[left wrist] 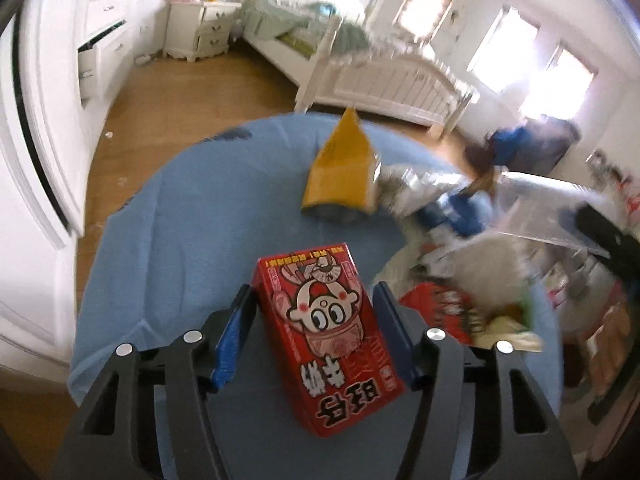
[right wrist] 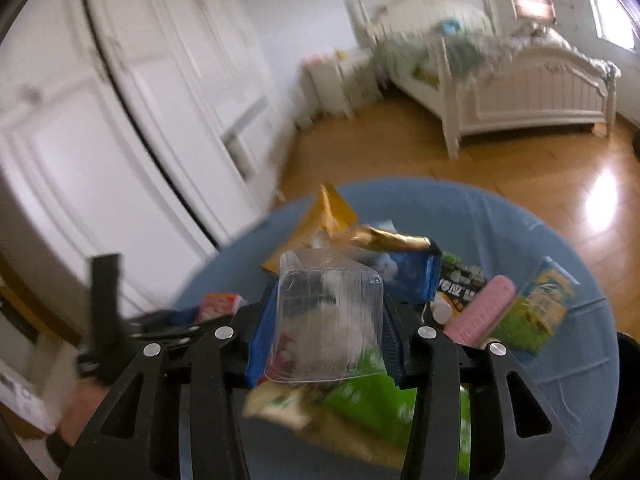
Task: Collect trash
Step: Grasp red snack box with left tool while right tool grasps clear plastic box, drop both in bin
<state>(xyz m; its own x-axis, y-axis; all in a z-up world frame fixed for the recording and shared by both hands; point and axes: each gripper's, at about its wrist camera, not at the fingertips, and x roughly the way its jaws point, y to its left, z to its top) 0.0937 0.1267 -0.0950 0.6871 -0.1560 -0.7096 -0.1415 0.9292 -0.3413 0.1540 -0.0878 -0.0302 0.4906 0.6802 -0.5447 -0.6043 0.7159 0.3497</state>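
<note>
My left gripper (left wrist: 314,300) is shut on a red milk carton (left wrist: 324,332) with a cartoon face, held above the round table with a blue cloth (left wrist: 180,240). A yellow wrapper (left wrist: 344,168) lies further back on the cloth. My right gripper (right wrist: 328,316) is shut on a clear plastic cup (right wrist: 328,320), held above a pile of trash: a green packet (right wrist: 368,400), a gold and blue wrapper (right wrist: 400,256), a pink roll (right wrist: 480,312) and a green-yellow carton (right wrist: 536,308).
Blurred packets and a clear container (left wrist: 540,212) crowd the table's right side. White wardrobe doors (right wrist: 120,120) stand left. A white bed (left wrist: 380,76) and nightstand (left wrist: 200,28) stand beyond on the wooden floor (right wrist: 520,168).
</note>
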